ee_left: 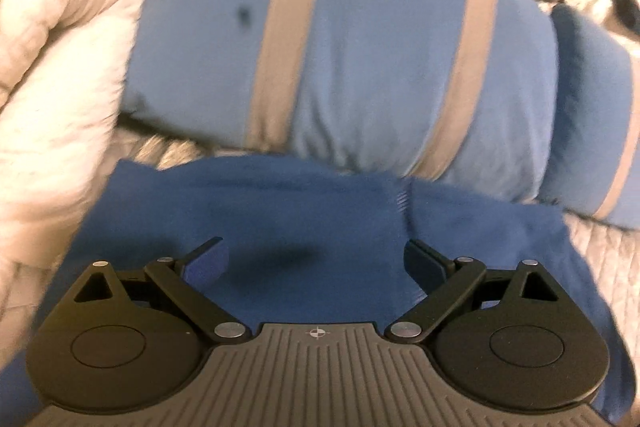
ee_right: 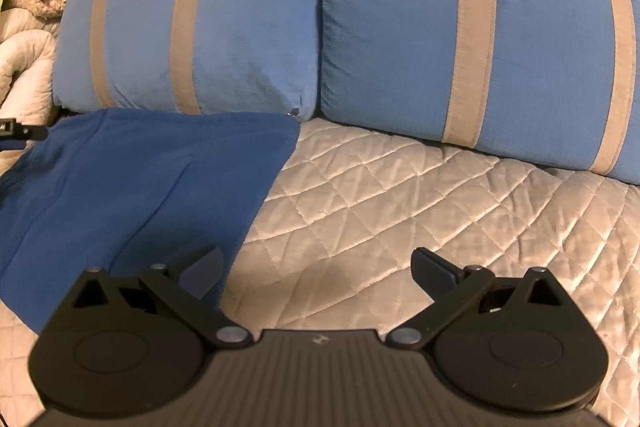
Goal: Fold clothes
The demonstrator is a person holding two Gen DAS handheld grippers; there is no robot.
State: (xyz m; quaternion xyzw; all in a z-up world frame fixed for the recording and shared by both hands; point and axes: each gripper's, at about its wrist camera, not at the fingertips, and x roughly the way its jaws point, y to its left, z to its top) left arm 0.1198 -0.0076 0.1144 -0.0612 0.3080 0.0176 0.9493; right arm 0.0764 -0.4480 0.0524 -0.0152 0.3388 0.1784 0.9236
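I hold my left gripper (ee_left: pixel 316 259) spread wide and empty over the dark blue garment (ee_right: pixel 140 183) lying flat against the striped pillows (ee_right: pixel 400 27) on the quilted bedspread (ee_right: pixel 400 195), my right gripper (ee_right: pixel 318 269) likewise released beside its edge, probably to pinch a fold.

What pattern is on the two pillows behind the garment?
Light blue with vertical tan stripes; the pillows show best in the right wrist view.
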